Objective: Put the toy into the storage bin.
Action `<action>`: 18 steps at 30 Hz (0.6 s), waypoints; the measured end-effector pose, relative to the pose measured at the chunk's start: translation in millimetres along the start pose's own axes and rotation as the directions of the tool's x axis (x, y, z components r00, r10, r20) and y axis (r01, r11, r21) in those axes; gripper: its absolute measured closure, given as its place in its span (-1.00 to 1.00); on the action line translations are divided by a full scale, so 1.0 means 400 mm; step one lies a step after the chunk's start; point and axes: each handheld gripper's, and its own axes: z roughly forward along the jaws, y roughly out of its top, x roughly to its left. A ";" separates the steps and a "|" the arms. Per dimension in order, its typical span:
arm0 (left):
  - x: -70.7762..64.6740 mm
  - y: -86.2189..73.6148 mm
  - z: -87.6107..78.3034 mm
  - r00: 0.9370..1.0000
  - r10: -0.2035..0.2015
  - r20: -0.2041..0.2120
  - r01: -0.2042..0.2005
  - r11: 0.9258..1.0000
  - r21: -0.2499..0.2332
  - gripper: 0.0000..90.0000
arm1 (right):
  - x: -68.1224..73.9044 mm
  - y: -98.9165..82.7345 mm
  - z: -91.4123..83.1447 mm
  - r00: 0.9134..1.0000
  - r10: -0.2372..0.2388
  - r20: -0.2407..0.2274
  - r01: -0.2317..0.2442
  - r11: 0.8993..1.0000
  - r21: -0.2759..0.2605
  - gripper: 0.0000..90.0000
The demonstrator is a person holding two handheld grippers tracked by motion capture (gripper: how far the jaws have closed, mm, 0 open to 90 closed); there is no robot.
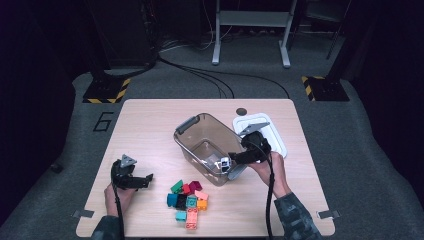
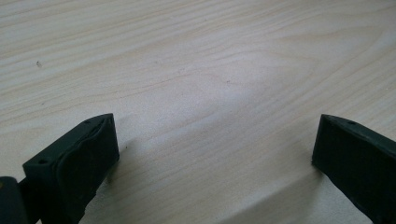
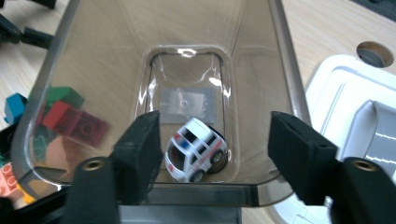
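A clear brown plastic bin [image 1: 197,131] stands tilted mid-table. A small white toy ambulance [image 1: 225,162] lies inside it at the near end. My right gripper [image 1: 234,159] reaches over that end of the bin. In the right gripper view the toy ambulance [image 3: 196,149] rests on the bin [image 3: 112,51] floor between my right gripper's [image 3: 218,142] jaws, which stand apart; the right jaw is well clear of it. My left gripper [image 1: 145,180] rests low over the table at the near left, open, with bare wood under my left gripper [image 2: 215,149].
A heap of several coloured bricks [image 1: 189,199] lies near the front edge, also showing as bricks [image 3: 70,116] through the bin wall. A white lid [image 1: 276,137] lies right of the bin, with a round hole [image 1: 241,111] in the table behind it.
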 end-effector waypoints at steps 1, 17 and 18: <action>0.000 0.000 0.000 1.000 0.000 0.000 0.000 1.000 0.000 -0.99 | 0.000 0.000 0.000 1.000 0.000 0.000 0.000 1.000 0.000 -0.27; 0.000 0.000 0.000 1.000 0.001 0.000 -0.001 1.000 0.000 -0.99 | -0.085 -0.089 -0.110 0.990 0.113 0.080 -0.102 0.985 -0.139 -0.70; 0.000 0.000 0.000 1.000 0.000 0.000 0.000 1.000 0.000 -0.99 | -0.093 -0.102 -0.111 0.988 0.123 0.090 -0.110 0.984 -0.141 -0.72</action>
